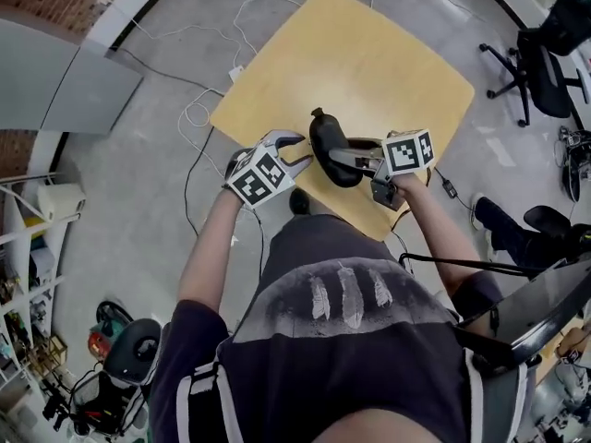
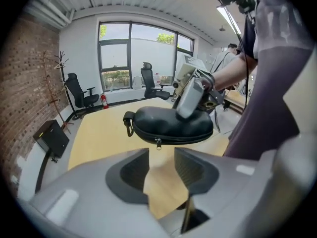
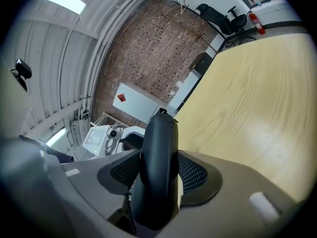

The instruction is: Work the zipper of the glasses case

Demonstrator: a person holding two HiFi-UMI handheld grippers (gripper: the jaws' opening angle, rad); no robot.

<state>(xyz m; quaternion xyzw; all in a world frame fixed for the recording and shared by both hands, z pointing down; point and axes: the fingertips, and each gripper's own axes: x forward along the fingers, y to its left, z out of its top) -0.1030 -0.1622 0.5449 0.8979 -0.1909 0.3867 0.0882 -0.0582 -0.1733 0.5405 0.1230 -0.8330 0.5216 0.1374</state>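
A black zipped glasses case (image 1: 331, 146) hangs in the air over the near edge of the light wooden table (image 1: 369, 53). My right gripper (image 1: 345, 158) is shut on the case's near end, and its pads (image 3: 194, 175) press both flat sides of the case (image 3: 159, 133). In the left gripper view the case (image 2: 171, 124) lies crosswise, with its small zipper pull (image 2: 158, 144) dangling from the underside. My left gripper (image 2: 161, 156) stands open just below and short of that pull, with nothing between its jaws. A loop (image 2: 129, 123) hangs at the case's left end.
Office chairs (image 1: 545, 44) stand on the floor to the right, and cables (image 1: 199, 109) trail along the table's left side. A black box (image 2: 52, 138) sits on the floor by the brick wall. More chairs (image 2: 79, 93) stand before the window.
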